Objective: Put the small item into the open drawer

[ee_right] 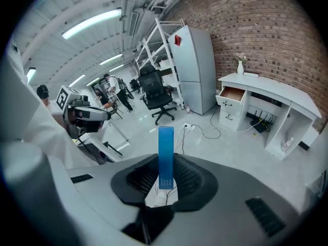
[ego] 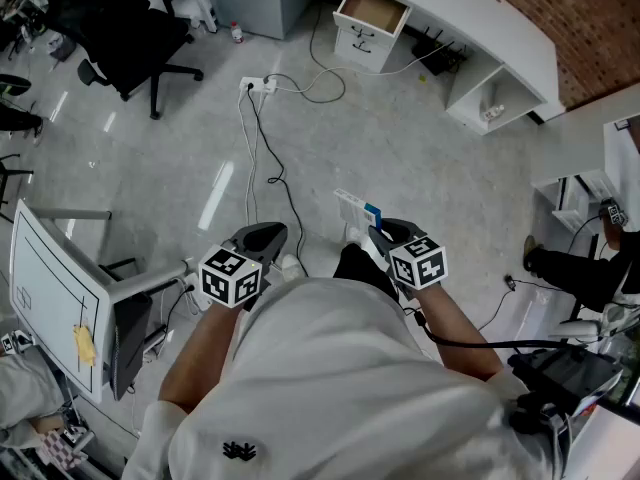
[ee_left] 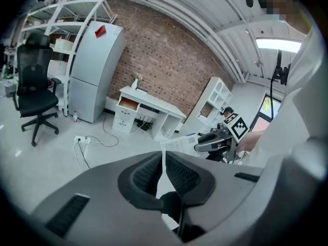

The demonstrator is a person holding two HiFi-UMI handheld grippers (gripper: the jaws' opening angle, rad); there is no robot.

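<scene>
The right gripper [ee_right: 165, 181] pinches a slim blue-edged box [ee_right: 165, 155] upright between its 2 jaws, likely so it travels steadily toward the desk's open drawer [ee_right: 231, 94], well apart across the floor. The left gripper [ee_left: 163, 164], jaws pressed together and empty, idles alongside.

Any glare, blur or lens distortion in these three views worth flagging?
Head view: sharp, with streaks of light glaring off the floor. Left gripper view: strong fisheye, dark corners, light panel blown out, mosaic patch at top right. Right gripper view: same fisheye bows the brick wall; the blue box is in focus.
</scene>
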